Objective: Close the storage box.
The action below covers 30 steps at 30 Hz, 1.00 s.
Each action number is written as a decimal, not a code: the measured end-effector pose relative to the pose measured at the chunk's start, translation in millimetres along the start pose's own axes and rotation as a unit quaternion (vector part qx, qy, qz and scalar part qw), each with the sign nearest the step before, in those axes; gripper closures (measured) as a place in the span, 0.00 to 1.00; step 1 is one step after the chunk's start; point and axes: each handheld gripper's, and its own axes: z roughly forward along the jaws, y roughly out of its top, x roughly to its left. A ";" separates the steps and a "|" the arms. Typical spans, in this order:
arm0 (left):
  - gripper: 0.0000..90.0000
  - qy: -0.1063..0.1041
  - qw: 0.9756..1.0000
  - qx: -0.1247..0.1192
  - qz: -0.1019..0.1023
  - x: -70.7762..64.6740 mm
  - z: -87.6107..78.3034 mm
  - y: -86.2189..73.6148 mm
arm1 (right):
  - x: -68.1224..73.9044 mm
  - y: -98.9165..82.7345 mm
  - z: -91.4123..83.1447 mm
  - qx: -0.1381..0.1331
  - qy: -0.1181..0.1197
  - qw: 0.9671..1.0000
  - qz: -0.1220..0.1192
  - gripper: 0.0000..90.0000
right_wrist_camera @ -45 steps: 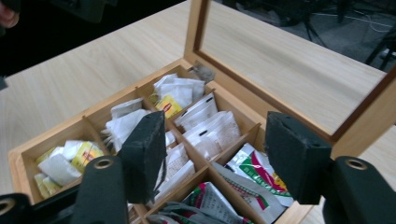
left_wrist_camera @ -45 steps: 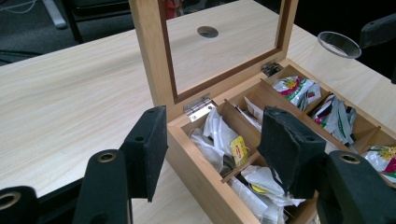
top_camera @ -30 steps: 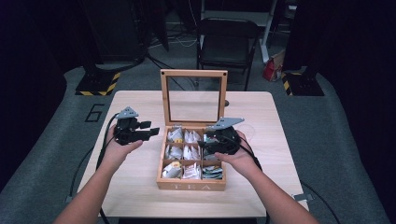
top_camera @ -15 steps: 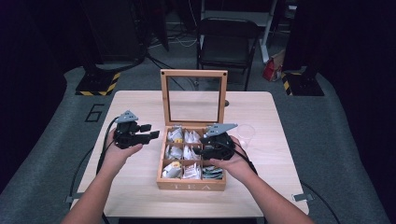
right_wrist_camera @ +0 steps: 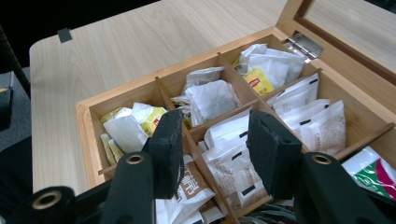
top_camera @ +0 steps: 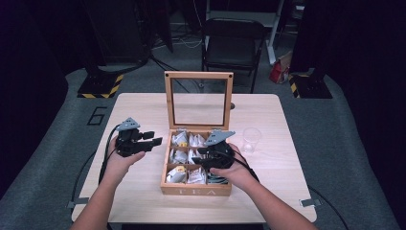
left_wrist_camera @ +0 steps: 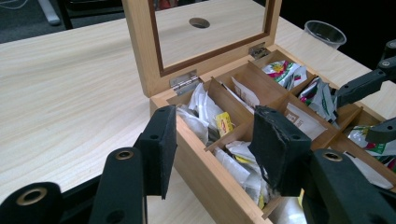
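A wooden tea box (top_camera: 196, 189) stands mid-table with its glass lid (top_camera: 198, 74) upright. Its compartments hold several paper tea bags (top_camera: 181, 139). My left gripper (top_camera: 155, 139) hovers just left of the box and points at it. In the left gripper view its jaws (left_wrist_camera: 217, 149) frame the box's near wall (left_wrist_camera: 210, 172) without touching it. My right gripper (top_camera: 201, 156) hangs over the box's right half, and its jaws (right_wrist_camera: 215, 149) sit above white tea bags (right_wrist_camera: 229, 140). Both pairs of jaws have just been closing and grip nothing.
A clear plastic cup (top_camera: 251, 139) stands on the table right of the box, also visible as the cup (left_wrist_camera: 325, 33) in the left gripper view. Behind the table is a black chair (top_camera: 232, 43). Cables trail from both grippers toward the table's front edge.
My right gripper has moved left and lower over the box's compartments, with its jaws narrower. The left gripper has barely shifted, and its jaws are slightly narrower.
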 end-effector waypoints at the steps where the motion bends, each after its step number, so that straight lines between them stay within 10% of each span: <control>1: 0.57 0.003 1.000 0.000 0.001 -0.3 0.2 -0.5 | 0.5 -0.3 1.1 0.001 0.002 1.000 0.000 0.61; 30: 0.58 0.007 1.000 0.008 0.000 -4.7 -3.5 -11.7 | 14.6 1.2 21.5 0.007 0.042 0.999 -0.011 0.69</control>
